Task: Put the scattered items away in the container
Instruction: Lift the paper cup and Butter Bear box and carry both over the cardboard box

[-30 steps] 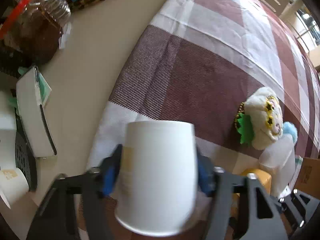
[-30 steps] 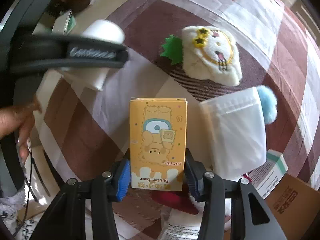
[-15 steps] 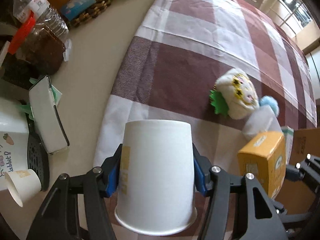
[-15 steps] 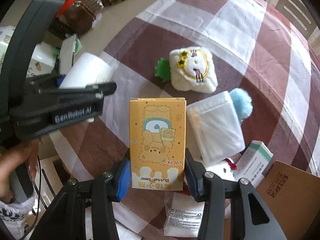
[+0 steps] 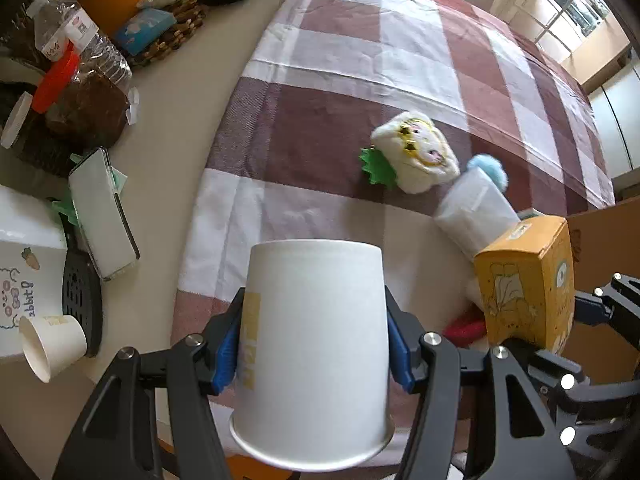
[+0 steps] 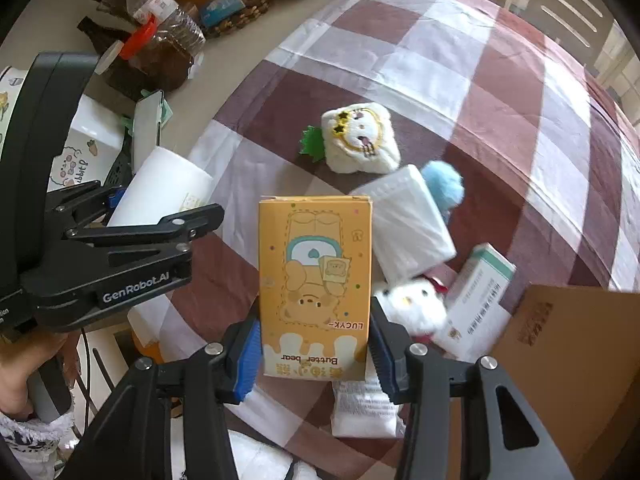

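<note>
You are gripping the paper cup (image 5: pixel 316 356) in your left gripper (image 5: pixel 314 344) and the orange carton (image 6: pixel 315 288) in your right gripper (image 6: pixel 314 350) (both above the checked cloth (image 5: pixel 360 60)).

On the bare tabletop (image 5: pixel 172 128) beside the checked cloth (image 5: pixel 360 60), a water bottle (image 5: pixel 76 40) stands by a red-lidded jar (image 5: pixel 88 108). A woven mat (image 5: pixel 176 36) carries a blue pack (image 5: pixel 144 28). A small paper cup (image 5: pixel 52 346) lies tipped near a phone (image 5: pixel 102 216).

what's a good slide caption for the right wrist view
Right gripper holds a yellow Butter bear box above the checked cloth, beside the left gripper carrying a white paper cup.
</note>
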The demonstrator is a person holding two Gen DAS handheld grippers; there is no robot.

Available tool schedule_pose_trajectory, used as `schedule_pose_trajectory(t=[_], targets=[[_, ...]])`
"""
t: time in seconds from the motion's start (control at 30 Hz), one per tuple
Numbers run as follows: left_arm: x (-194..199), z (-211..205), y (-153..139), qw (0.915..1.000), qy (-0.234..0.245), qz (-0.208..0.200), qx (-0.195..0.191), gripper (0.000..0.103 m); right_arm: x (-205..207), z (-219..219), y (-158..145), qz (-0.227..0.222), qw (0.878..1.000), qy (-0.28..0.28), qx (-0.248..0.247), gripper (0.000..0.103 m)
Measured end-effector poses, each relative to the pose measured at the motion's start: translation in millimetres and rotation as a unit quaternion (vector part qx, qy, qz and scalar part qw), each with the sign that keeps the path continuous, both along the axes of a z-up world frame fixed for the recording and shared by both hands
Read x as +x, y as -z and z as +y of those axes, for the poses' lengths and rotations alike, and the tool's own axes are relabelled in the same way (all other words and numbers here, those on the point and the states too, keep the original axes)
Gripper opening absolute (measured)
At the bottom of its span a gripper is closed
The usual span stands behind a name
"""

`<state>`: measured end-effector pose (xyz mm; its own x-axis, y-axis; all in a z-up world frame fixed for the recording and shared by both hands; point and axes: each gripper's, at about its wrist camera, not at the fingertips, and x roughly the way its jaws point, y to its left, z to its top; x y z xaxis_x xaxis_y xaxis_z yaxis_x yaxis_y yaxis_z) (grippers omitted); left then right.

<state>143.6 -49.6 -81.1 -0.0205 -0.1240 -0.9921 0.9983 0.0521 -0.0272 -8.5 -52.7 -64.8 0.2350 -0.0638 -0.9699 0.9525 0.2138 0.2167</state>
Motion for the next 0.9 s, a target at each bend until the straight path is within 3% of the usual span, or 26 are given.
schedule_pose_trajectory(t=[0.43, 0.9], targets=[[-51.5, 20.1, -29.7, 0.9986, 0.051, 0.008, -0.007, 0.061, -41.2, 27.3, -30.9, -0.001, 0.999, 0.031, -0.025, 0.048], [-104.5, 14.6, -84.9, 0.9942, 0.097, 0.018, -0.044, 0.061, -87.6, 51.4, -78.4, -0.029, 0.995, 0.071, -0.060, 0.048]])
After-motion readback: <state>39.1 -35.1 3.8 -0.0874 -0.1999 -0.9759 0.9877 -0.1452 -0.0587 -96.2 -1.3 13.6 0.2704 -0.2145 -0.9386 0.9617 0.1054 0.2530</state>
